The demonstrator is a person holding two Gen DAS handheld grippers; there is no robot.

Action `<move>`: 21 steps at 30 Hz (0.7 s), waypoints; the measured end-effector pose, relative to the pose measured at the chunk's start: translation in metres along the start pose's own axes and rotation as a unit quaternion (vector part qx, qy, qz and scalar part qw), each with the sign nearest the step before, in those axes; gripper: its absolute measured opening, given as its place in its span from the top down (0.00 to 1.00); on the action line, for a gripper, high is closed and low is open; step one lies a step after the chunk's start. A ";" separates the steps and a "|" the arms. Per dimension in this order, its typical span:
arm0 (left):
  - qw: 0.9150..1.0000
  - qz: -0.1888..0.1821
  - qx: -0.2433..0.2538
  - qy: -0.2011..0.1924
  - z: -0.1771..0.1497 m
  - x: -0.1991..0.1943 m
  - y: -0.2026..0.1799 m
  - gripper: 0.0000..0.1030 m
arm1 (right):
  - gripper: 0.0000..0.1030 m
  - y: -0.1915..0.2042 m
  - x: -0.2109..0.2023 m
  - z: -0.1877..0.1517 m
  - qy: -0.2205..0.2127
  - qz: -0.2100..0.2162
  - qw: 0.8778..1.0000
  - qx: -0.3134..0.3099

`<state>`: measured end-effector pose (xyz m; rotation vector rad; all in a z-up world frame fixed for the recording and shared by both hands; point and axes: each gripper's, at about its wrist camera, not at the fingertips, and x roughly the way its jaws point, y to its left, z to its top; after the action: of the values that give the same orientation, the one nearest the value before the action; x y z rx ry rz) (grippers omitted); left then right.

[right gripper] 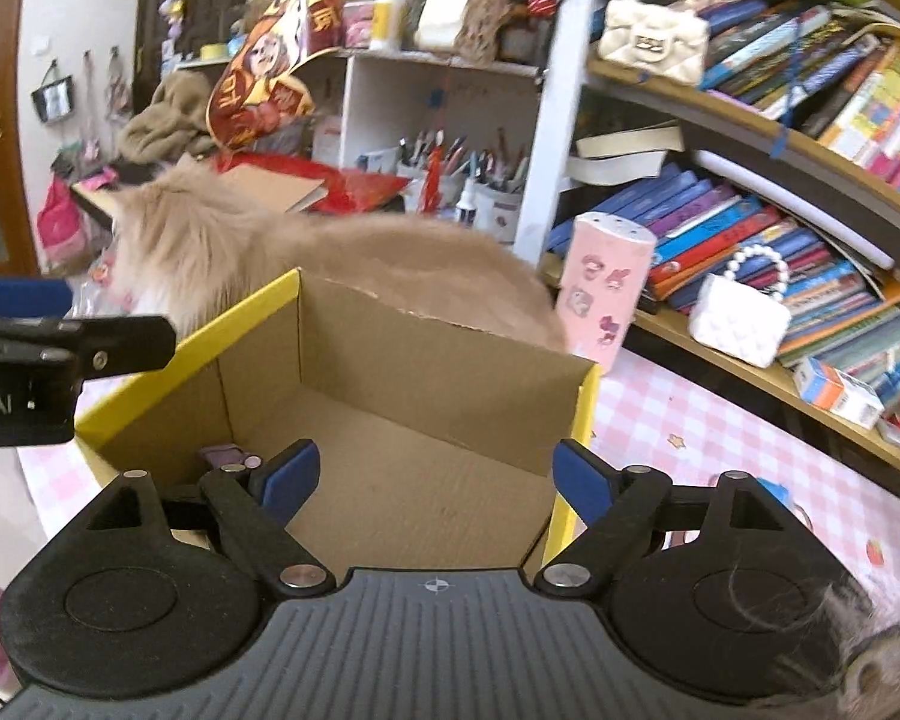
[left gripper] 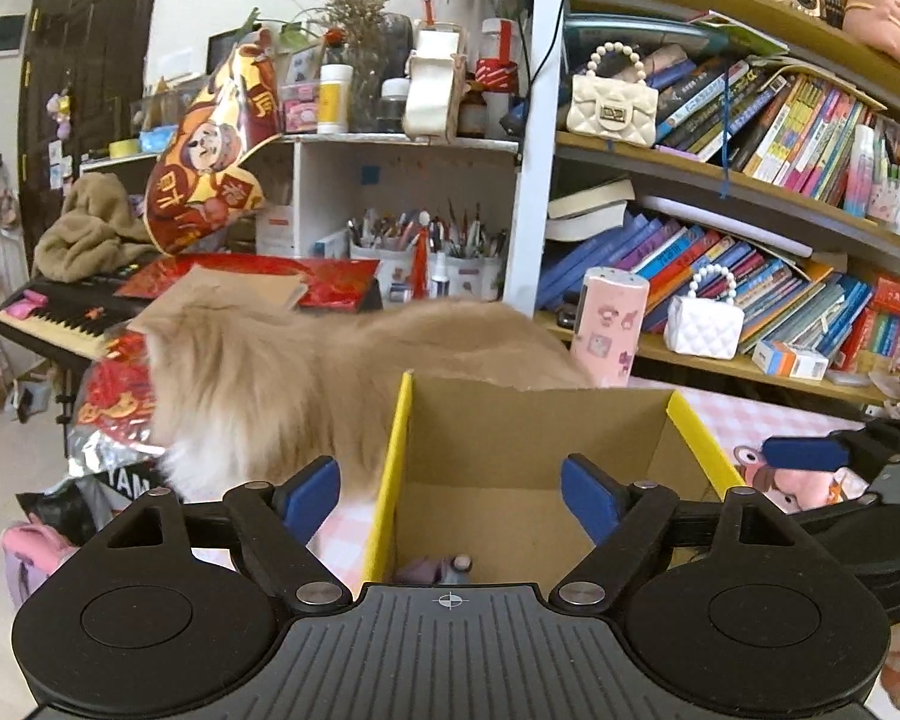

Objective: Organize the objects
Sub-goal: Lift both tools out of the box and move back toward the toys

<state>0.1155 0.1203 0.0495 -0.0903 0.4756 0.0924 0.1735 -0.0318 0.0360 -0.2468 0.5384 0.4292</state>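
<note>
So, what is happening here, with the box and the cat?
A person holds two grippers over an open cardboard box on a pink checked tablecloth. The left gripper and the right gripper are both open and hold nothing. A small purple object already lies in the box, near one corner. A fluffy cat stands just behind the box, and a pink bottle stands beside it, in front of the bookshelf.

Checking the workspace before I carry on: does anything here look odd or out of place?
Yes: a fluffy cat stands right behind the open cardboard box, between it and the shelves. Both grippers are open and empty.
</note>
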 end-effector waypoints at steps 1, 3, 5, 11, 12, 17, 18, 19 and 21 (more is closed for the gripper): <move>1.000 0.002 0.000 0.001 -0.003 -0.005 0.002 0.15 | 0.18 0.002 -0.005 -0.002 -0.003 -0.005 1.000 0.002; 1.000 0.006 -0.003 0.003 -0.010 -0.014 0.006 0.11 | 0.17 0.007 -0.017 -0.007 -0.010 -0.015 1.000 0.008; 1.000 0.013 -0.002 0.005 -0.017 -0.026 0.010 0.10 | 0.16 0.012 -0.028 -0.014 -0.015 -0.026 0.999 0.020; 0.999 0.021 -0.005 0.024 -0.040 -0.052 0.022 0.09 | 0.16 0.027 -0.055 -0.040 -0.008 -0.049 0.996 0.070; 0.999 0.022 -0.006 0.027 -0.044 -0.056 0.023 0.09 | 0.16 0.031 -0.060 -0.046 -0.004 -0.050 0.996 0.077; 0.999 0.026 -0.006 0.045 -0.066 -0.075 0.029 0.09 | 0.16 0.049 -0.074 -0.070 0.021 -0.057 0.993 0.097; 0.998 0.026 -0.006 0.048 -0.069 -0.077 0.030 0.09 | 0.16 0.052 -0.076 -0.074 0.027 -0.057 0.993 0.100; 0.998 0.025 -0.006 0.052 -0.073 -0.081 0.031 0.09 | 0.16 0.055 -0.078 -0.080 0.033 -0.057 0.992 0.103; 0.998 0.025 -0.004 0.057 -0.080 -0.086 0.032 0.09 | 0.16 0.062 -0.083 -0.089 0.043 -0.059 0.992 0.107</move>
<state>-0.0005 0.1377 0.0158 -0.0923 0.5917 0.1391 0.0417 -0.0346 0.0000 -0.0901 0.6452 0.2438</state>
